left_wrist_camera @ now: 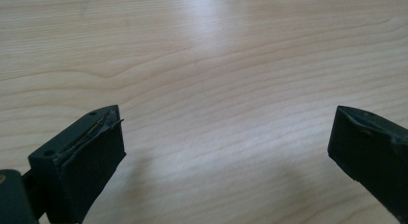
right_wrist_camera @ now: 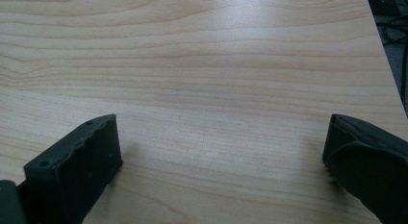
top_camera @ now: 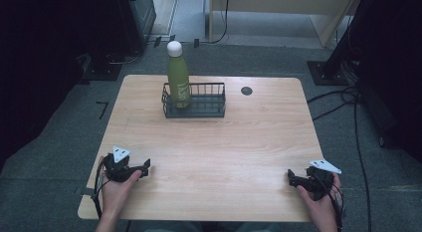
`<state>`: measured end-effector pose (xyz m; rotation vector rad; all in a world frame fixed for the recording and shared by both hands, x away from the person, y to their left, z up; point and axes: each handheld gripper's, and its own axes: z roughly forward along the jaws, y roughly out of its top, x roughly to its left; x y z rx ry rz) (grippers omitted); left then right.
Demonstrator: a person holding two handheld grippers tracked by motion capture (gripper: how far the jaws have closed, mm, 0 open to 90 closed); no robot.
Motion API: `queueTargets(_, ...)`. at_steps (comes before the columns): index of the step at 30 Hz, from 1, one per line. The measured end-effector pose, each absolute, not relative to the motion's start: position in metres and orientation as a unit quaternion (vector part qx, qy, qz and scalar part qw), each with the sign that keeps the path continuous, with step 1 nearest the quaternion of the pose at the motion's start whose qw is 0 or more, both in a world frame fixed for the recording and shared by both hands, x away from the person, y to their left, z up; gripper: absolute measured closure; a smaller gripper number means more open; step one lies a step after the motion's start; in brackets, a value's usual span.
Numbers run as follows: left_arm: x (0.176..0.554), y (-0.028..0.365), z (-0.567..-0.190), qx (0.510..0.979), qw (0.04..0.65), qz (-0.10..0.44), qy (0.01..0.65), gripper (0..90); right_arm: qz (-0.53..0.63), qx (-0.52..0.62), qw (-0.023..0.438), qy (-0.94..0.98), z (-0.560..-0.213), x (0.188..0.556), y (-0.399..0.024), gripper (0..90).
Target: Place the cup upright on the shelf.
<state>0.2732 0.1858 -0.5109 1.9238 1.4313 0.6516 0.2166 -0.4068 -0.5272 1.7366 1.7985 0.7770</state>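
Bare wooden table [top_camera: 209, 157] between both wide-open tools

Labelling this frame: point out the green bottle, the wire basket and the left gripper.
green bottle [top_camera: 178, 75]: high view, on its green body.
wire basket [top_camera: 208, 107]: high view, on its front wall.
left gripper [top_camera: 145, 168]: high view, midway between its fingertips.

We see a light wooden table [top_camera: 249, 142] on grey carpet [top_camera: 59, 137], cables [top_camera: 343, 100] trailing at right.

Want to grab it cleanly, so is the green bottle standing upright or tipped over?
Upright. The green bottle stands in the left end of the wire basket, white cap on top.
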Motion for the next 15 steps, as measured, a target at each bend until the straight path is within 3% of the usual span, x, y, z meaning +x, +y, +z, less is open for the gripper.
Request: queueTargets(15, 0.261, 0.198, -0.518, 0.747, 0.288, 0.236, 0.55, 0.3, 0.287, 0.641, 0.259, 0.664, -0.527, 0.217, -0.407, 0.0)
